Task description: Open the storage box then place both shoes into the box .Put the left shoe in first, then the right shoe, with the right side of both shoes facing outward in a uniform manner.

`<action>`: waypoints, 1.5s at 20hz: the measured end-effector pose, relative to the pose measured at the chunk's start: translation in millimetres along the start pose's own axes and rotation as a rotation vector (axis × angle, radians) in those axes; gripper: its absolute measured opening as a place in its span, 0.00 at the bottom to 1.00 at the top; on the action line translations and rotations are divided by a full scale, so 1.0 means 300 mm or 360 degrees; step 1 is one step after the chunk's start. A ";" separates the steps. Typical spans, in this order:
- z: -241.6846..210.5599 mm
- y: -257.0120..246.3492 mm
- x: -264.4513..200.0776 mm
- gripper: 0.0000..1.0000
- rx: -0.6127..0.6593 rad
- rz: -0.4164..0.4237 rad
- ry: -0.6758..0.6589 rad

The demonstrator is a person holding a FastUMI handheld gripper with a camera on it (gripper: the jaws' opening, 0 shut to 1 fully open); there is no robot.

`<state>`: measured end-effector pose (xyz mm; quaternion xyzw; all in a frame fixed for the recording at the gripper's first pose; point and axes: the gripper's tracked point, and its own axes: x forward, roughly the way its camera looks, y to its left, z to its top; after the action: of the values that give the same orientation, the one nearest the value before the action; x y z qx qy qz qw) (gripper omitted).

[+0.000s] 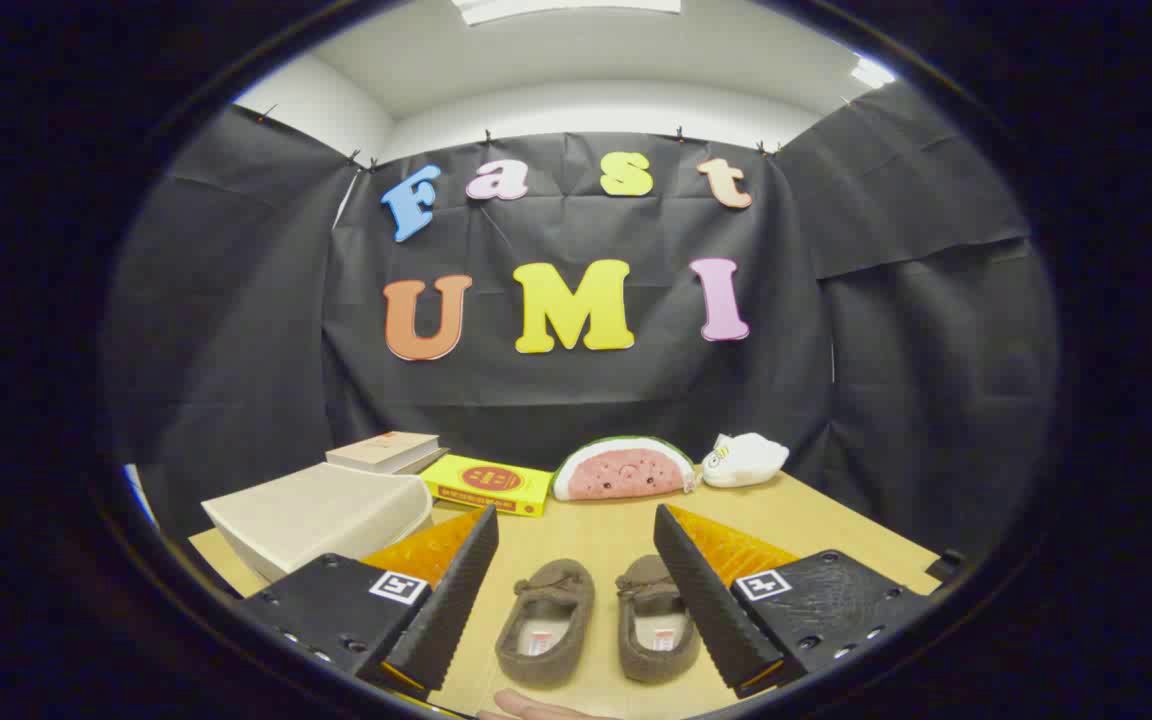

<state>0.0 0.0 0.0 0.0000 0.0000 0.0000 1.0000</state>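
Two brown slipper-like shoes lie side by side on the wooden table point(836, 530), toes pointing away from me. The left shoe point(546, 620) and the right shoe point(658, 615) both sit below and between my fingers. My gripper point(576, 525) hovers above them, open, with nothing held. The beige storage box point(321, 515) stands to the left, just beyond the left finger point(456, 590); its lid looks closed.
A yellow box point(486, 484) lies behind the storage box, with a stack of books point(383, 451) further left. A watermelon-slice plush point(622, 468) and a small white plush point(744, 459) rest at the table's far edge. A person's fingertip point(536, 706) shows near the shoes' heels.
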 end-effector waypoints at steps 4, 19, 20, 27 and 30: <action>-0.004 -0.040 0.007 0.96 0.0004 -0.0040 0.0010; -0.041 -0.003 0.065 0.96 0.0003 0.0017 0.0041; -0.046 0.010 0.079 0.95 0.0022 0.0042 0.0056; -0.122 0.175 0.206 0.96 0.0237 0.0295 0.0262; -0.170 0.289 0.256 0.96 0.0350 0.0482 0.0407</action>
<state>76.7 86.6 -51.0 0.1089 0.1269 0.1503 0.9744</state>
